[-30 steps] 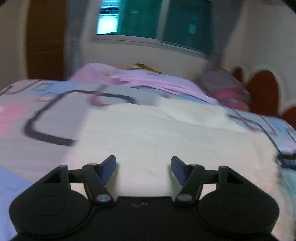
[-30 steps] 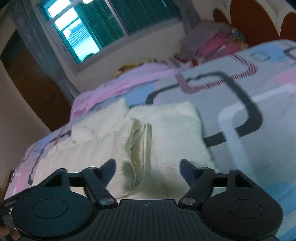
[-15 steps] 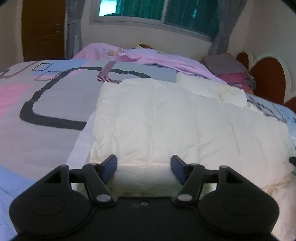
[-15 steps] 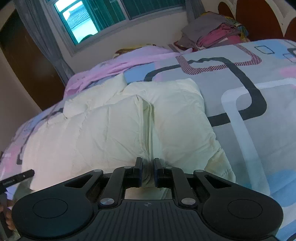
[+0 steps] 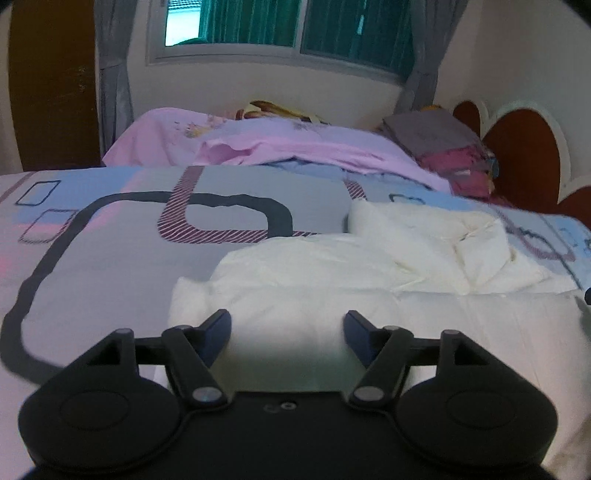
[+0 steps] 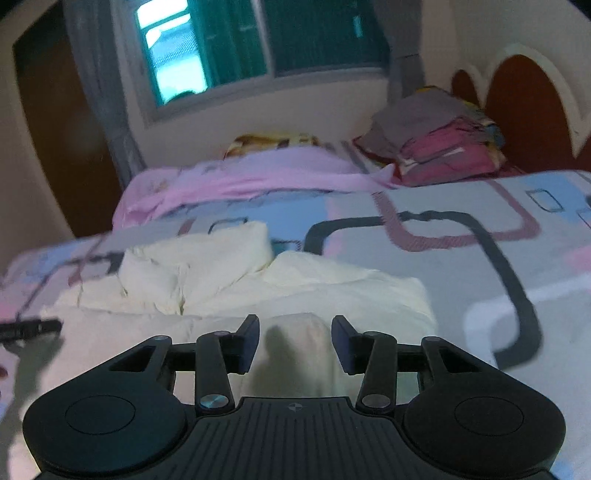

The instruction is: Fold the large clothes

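A cream padded garment [image 5: 369, 288] lies spread on the patterned bedspread [image 5: 110, 258], its bulk reaching from the near edge of both views toward the middle of the bed. In the left wrist view the garment fills the near right part of the scene, with a puffy folded portion bunched at its far right end, and bare bedspread with a dark looping line lies to the left of it. The left gripper [image 5: 287, 328] hangs low over the near edge of the garment with its jaws spread wide, and cream fabric shows between the blue fingertips [image 5: 216, 326] without being pinched. In the right wrist view the garment [image 6: 295, 288] sits near and to the left, with the crumpled puffy part at the far left and bare bedspread [image 6: 480, 258] to the right. The right gripper [image 6: 294, 332] is also parted, less widely, with a raised hump of the cream fabric standing in the gap between its fingers; neither fingertip visibly presses on it. At the left edge of this view a thin dark piece of the other tool shows above the fabric. At the far side of the bed lies a pink sheet [image 5: 295, 147], and to the far right a stack of folded clothes [image 6: 436, 147] sits beside the red and white headboard [image 6: 524, 110]. A window [image 5: 277, 26] with grey curtains is on the far wall.
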`<state>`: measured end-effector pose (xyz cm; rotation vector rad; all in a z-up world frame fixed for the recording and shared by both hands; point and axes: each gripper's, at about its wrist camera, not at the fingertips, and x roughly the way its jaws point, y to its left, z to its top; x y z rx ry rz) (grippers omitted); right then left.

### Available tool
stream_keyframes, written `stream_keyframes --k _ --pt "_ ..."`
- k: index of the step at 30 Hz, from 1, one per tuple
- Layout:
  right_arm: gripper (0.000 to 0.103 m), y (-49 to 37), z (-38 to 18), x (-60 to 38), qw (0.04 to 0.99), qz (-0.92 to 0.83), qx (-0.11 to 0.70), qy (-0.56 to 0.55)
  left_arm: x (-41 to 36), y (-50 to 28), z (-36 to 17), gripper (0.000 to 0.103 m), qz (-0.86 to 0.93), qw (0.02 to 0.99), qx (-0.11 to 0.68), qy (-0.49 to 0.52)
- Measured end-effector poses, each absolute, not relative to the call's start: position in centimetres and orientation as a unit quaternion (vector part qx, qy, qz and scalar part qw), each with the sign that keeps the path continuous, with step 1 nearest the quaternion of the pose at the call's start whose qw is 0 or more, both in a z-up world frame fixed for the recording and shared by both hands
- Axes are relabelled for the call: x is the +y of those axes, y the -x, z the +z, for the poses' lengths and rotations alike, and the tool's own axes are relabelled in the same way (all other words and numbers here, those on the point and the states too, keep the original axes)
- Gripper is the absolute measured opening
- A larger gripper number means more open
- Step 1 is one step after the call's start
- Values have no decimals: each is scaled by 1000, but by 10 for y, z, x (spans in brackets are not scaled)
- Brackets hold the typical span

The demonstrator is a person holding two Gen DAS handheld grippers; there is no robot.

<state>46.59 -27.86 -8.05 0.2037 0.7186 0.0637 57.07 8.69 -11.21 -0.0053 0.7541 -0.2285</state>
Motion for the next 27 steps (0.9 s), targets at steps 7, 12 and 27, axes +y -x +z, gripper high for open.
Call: stream_keyframes --k 7,12,27 --pt "45 -470 -131 -281 915 20 397 -72 102 -582 -141 75 -105 920 377 7" --pt "45 -470 -135 -283 913 15 400 -81 107 -580 -144 76 -111 922 370 5" --pt "45 -320 -85 -357 910 -57 384 -146 182 -444 -116 86 -47 928 368 1"
